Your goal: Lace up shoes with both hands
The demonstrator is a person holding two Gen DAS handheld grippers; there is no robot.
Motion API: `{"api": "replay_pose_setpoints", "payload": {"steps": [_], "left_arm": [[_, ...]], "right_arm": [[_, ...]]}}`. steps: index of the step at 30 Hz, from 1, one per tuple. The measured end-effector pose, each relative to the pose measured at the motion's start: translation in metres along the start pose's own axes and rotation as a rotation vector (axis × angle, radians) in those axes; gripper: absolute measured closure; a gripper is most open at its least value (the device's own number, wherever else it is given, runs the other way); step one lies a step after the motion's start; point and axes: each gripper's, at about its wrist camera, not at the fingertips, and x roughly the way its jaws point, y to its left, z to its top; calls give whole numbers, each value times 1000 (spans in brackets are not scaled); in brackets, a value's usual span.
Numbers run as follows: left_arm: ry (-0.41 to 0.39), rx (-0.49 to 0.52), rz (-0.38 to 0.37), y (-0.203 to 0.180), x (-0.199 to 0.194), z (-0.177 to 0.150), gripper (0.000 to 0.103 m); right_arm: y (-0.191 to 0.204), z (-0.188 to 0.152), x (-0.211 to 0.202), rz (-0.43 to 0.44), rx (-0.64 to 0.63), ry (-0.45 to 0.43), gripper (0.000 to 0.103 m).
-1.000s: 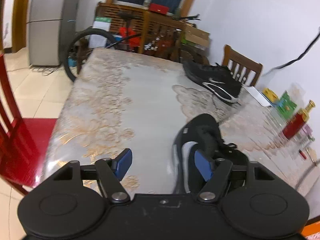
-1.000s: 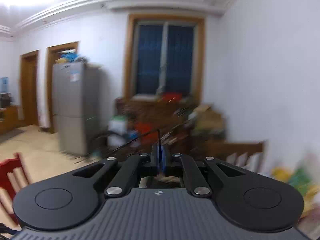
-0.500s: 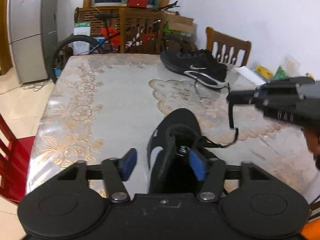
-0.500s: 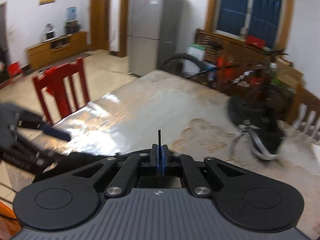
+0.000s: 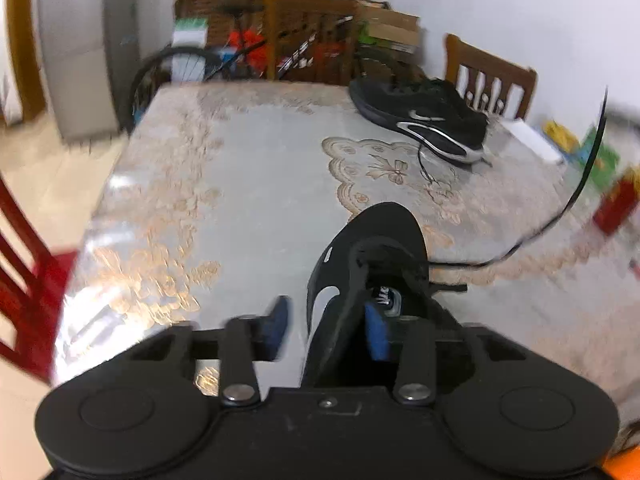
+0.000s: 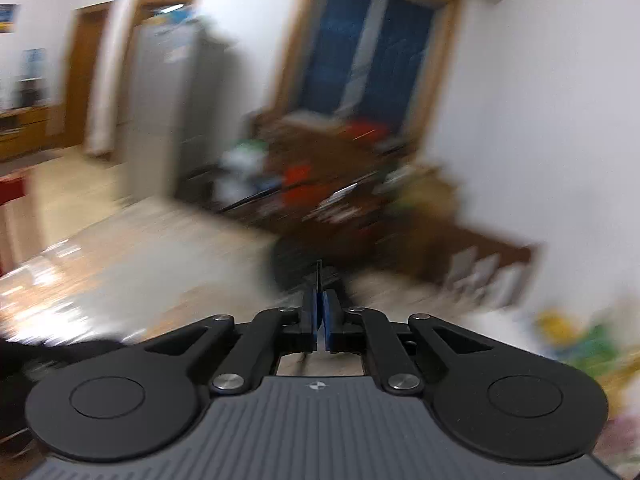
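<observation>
Black and soft, the near shoe [image 5: 372,264] sits on the table [image 5: 256,168] right in front of the left gripper [image 5: 326,326]. Its toe points away and its open top faces the camera. The left gripper's jaws are closing. The shoe's left side wall stands between the two blue pads [image 5: 376,332], with one pad inside the shoe and one outside. I cannot tell if the pads press on it yet.

The right gripper [image 6: 319,320] is nearly closed, and a thin black lace end [image 6: 319,276] sticks up from between its pads. In the left view the lace [image 5: 576,196] runs from the shoe's right side up and away to the right. That right view is very blurry (the room looks smeared).

A second black shoe [image 5: 420,116] lies at the far side of the table, near a wooden chair [image 5: 492,76].

The shoe looks light, and its cloth sides will bend if squeezed. So it may slide on the shiny table when the lace is pulled. Holding the firm edge beside the lace holes should keep it still. The lace is thin and floppy. Its stiff tip is probably the best place to pinch, because the soft part would flop and miss a hole. It could also slip out if pulled hard.
</observation>
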Motion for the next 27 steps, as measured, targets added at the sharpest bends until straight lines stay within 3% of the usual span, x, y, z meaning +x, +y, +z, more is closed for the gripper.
{"api": "replay_pose_setpoints", "payload": {"steps": [3, 6, 9, 11, 19, 27], "left_arm": [[22, -157, -53, 17, 6, 3, 82], [39, -352, -132, 38, 10, 0, 83], [26, -509, -176, 56, 11, -7, 83], [13, -557, -180, 62, 9, -9, 83], [-16, -598, -196, 62, 6, -13, 83], [-20, -616, -203, 68, 9, -15, 82]], "right_arm": [[45, -20, 32, 284, 8, 114, 98], [83, -32, 62, 544, 65, 206, 98], [96, -25, 95, 764, 194, 307, 98], [103, -16, 115, 844, 228, 367, 98], [120, 6, 145, 933, 196, 550, 98], [122, 3, 148, 963, 104, 588, 98]]}}
